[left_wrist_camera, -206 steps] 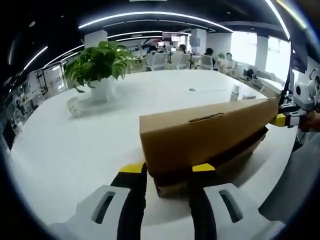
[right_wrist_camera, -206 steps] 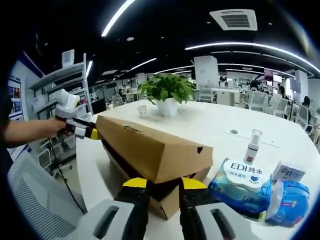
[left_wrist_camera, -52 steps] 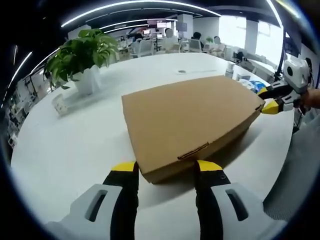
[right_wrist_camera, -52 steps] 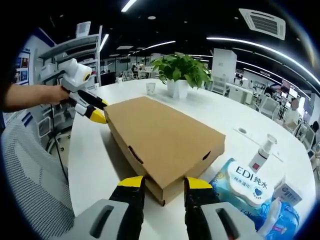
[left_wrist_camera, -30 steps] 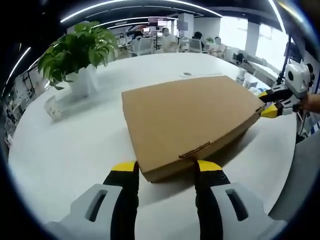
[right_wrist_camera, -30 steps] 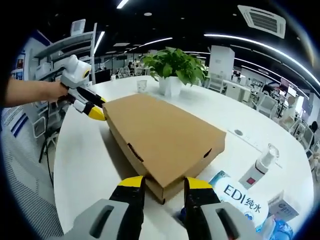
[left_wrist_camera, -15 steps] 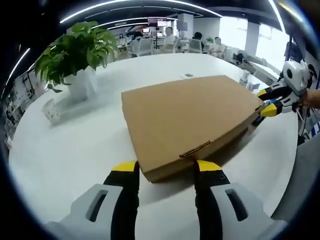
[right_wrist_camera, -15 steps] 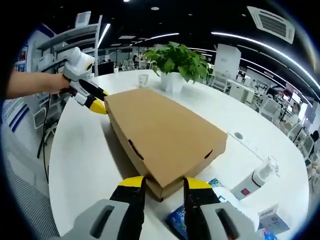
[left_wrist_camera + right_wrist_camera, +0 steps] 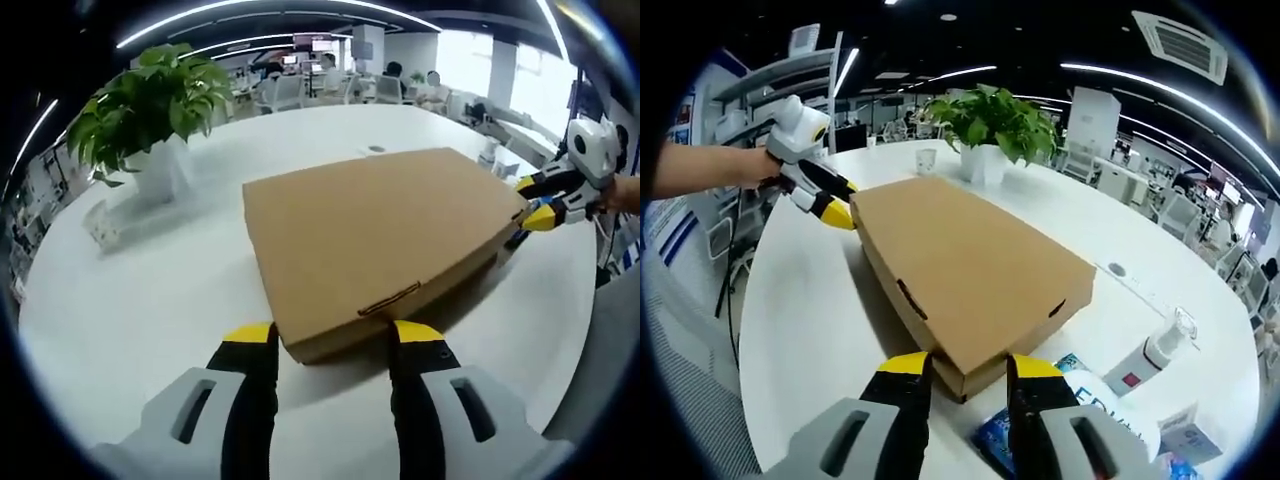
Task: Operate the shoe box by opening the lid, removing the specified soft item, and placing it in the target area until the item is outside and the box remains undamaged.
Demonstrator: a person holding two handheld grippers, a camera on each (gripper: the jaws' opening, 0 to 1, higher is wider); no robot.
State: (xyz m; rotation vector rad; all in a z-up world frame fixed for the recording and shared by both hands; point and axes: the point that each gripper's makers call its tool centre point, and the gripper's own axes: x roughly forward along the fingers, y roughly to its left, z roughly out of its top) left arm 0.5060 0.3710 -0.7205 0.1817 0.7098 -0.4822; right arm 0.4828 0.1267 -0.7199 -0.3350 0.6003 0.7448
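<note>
Presently, item: flat brown cardboard shoe box [image 9: 380, 235], lid down, lying on the round white table [image 9: 130, 300]; seen in the right gripper view too [image 9: 970, 275].
Lid detail: a slot with a tucked tab on the box's near edge in the left gripper view; two such slots along the sides in the right gripper view.
Left tool [image 9: 330, 345]: yellow-tipped black jaws apart, one on each side of the box's near corner, tips at its edge; whether they touch it cannot be told. Seen at the far corner, held by a hand [image 9: 740, 165], in the right gripper view [image 9: 835, 212].
Right tool [image 9: 965, 370]: jaws apart, straddling the opposite corner, tips at the cardboard. Seen at the far corner in the left gripper view [image 9: 537, 205].
Beside the box: blue-and-white wipes packet [image 9: 1090, 425], white pump bottle [image 9: 1145, 365], near the right tool.
Further back: green leafy plant in a white pot [image 9: 150, 110], small white cup [image 9: 927, 160].
</note>
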